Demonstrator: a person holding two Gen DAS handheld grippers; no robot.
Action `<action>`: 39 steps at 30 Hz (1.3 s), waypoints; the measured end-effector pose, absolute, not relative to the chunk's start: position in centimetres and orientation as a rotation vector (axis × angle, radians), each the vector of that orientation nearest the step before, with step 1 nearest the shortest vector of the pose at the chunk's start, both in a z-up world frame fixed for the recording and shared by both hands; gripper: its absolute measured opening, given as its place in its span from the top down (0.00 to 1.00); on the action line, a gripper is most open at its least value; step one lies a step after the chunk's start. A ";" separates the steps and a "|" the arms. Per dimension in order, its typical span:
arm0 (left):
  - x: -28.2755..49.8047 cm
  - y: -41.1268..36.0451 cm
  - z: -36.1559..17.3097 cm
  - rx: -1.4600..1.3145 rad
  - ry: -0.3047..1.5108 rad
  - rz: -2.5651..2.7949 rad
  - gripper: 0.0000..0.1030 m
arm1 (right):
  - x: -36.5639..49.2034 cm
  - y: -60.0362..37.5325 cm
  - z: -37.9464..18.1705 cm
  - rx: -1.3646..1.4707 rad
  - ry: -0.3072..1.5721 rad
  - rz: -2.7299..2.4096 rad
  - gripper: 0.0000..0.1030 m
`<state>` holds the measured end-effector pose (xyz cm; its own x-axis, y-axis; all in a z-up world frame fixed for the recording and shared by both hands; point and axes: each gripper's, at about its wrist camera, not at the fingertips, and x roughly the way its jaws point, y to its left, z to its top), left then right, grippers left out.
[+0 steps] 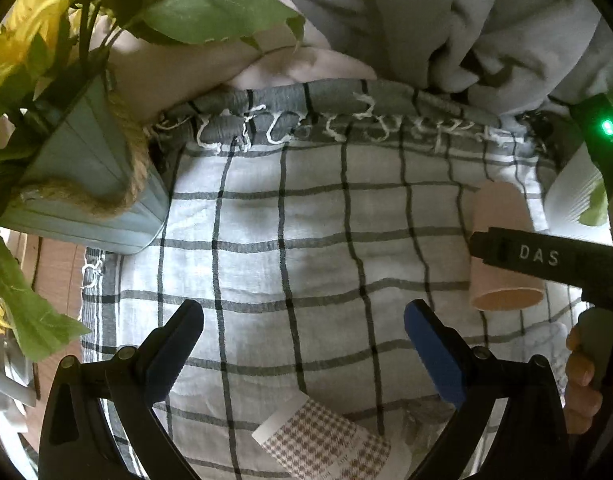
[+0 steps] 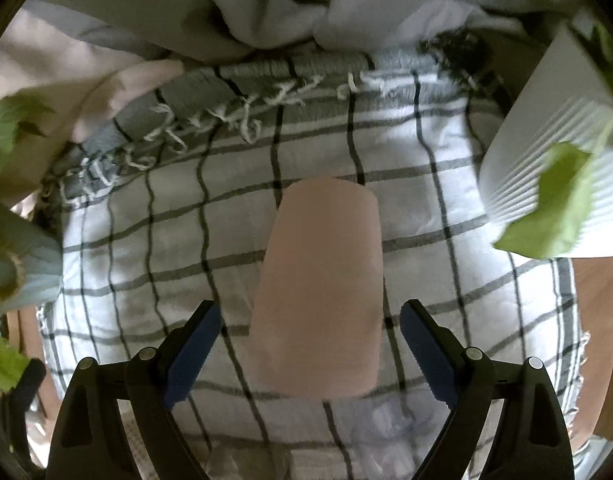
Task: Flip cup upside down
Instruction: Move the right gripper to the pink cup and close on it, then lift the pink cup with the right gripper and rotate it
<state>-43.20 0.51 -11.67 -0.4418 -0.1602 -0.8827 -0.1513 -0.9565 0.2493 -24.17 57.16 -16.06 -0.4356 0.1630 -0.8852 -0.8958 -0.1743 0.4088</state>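
Note:
A plain pink cup (image 2: 320, 288) stands on the checked cloth (image 2: 146, 240) between the spread fingers of my right gripper (image 2: 310, 344), which is open; the blue pads do not touch it. In the left wrist view the same cup (image 1: 502, 216) is at the right, rim toward the camera, with the right gripper's black finger (image 1: 546, 258) across it. My left gripper (image 1: 304, 332) is open and empty over the middle of the cloth.
A pale blue pot with yellow flowers and leaves (image 1: 82, 184) stands at the left. A white ribbed pot (image 2: 554, 168) with green leaves stands at the right. A houndstooth-patterned cup (image 1: 326, 440) lies near the front. Crumpled grey fabric (image 1: 426, 20) lies behind the cloth.

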 end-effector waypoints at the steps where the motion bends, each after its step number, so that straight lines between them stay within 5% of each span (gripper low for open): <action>1: -43.3 0.5 -11.8 1.659 -0.464 -2.619 0.01 | -24.4 57.5 -16.5 -0.917 1.309 1.711 0.12; 6: -43.6 0.6 -12.3 1.654 -0.480 -2.596 0.01 | -25.1 58.4 -17.4 -0.931 1.324 1.675 0.16; 11: -43.6 0.5 -12.4 1.642 -0.495 -2.573 0.01 | -24.9 58.4 -17.6 -0.939 1.327 1.647 0.30; 39: -30.8 0.8 -5.9 1.447 -0.469 -2.652 0.01 | -16.2 43.7 -6.5 -0.645 1.143 1.885 0.33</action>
<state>-30.82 0.85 -5.90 -0.5489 -0.2181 -0.8069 -0.0718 -0.9495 0.3055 -16.21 43.69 -6.55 -0.5327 0.3816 -0.7554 -0.8462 -0.2520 0.4695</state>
